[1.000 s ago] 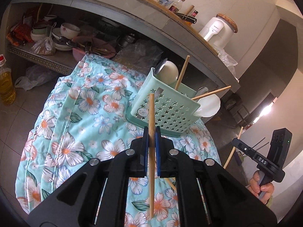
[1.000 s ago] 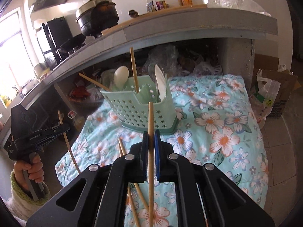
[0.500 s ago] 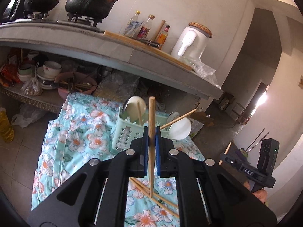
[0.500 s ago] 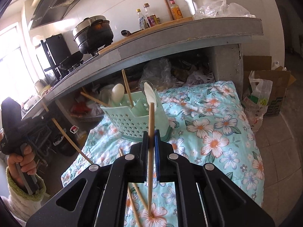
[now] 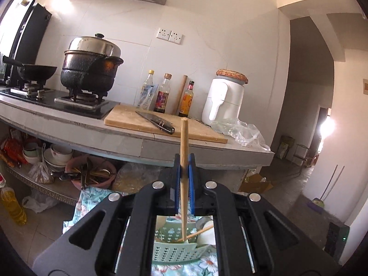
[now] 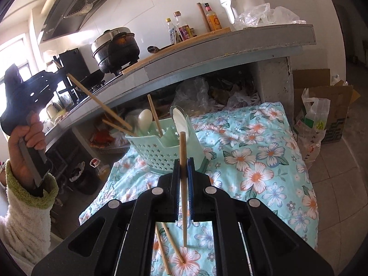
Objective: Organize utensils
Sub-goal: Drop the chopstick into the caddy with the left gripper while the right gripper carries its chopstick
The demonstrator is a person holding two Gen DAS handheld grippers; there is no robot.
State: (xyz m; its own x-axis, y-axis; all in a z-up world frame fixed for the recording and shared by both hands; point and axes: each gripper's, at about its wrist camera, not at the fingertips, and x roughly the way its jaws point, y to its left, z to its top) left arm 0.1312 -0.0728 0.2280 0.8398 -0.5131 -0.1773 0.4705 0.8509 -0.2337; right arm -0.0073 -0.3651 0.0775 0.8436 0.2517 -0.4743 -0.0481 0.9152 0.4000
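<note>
A wooden chopstick [image 5: 184,161] is clamped between the blue pads of the left claw [image 5: 184,174], and its lower tip is seen just above the rim of the mint-green utensil basket [image 5: 177,251]. From the right wrist view, the same left claw [image 6: 66,74] is seen raised beside the counter edge, gripped by a hand [image 6: 27,142] in a cream sleeve with a green cuff, with its chopstick slanting down toward the basket [image 6: 161,147]. Whether the tip touches anything inside cannot be told.

A second chopstick [image 6: 183,174] is held clenched in the right claw [image 6: 183,168], standing nearly upright, with its lower end over the floral cloth [image 6: 264,156] that covers the surface. The basket is placed on this cloth, just beyond the right claw. Inside it are seen two white spoons [image 6: 145,118], an upright chopstick [image 6: 154,113] and another chopstick [image 6: 117,127] leaning out over the left rim. Two loose chopsticks [image 6: 171,241] are left lying on the cloth below the right claw.

On the counter behind, a black pot [image 5: 89,71], a cutting board [image 5: 138,120] with a knife [image 5: 156,122], bottles [image 5: 164,93] and a white appliance [image 5: 226,100] are visible.
</note>
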